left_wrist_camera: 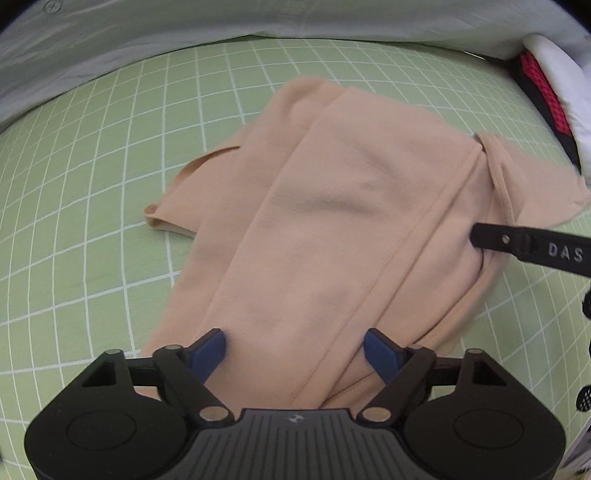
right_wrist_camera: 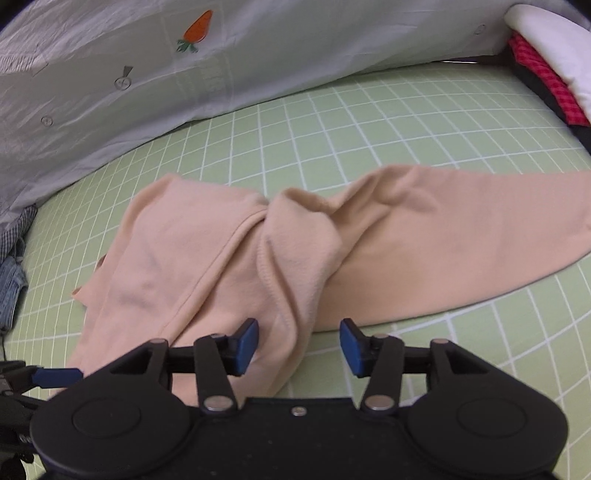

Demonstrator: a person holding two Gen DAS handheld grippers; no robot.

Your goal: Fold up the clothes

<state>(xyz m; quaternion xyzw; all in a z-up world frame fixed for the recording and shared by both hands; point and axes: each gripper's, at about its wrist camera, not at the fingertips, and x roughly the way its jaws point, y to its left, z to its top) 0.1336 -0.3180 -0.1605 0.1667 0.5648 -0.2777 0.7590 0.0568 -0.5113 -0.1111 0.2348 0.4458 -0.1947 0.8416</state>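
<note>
Bedsheet (right_wrist_camera: 406,122) of green grid carries the peach garment (left_wrist_camera: 332,229), partly folded lengthwise with bunched fabric, while left gripper (left_wrist_camera: 295,349) and right gripper (right_wrist_camera: 299,341) hover with fingers spread, holding nothing, so smoothing that bunch before any further fold seems wise.

— Any lettering you can actually read?

— One bit: "DAS", in pale capitals on the black finger (left_wrist_camera: 532,247) that reaches in from the right edge of the left wrist view, lying against the peach garment (left_wrist_camera: 332,221). The word runs off the frame, so it may be cut short.

— Anything on the pale grey fabric (right_wrist_camera: 258,55) at the back?

— Only a carrot picture (right_wrist_camera: 195,29) (orange, green top) and small round marks, no letters or numbers. The green grid mat (right_wrist_camera: 369,122) carries white lines, nothing written.
</note>
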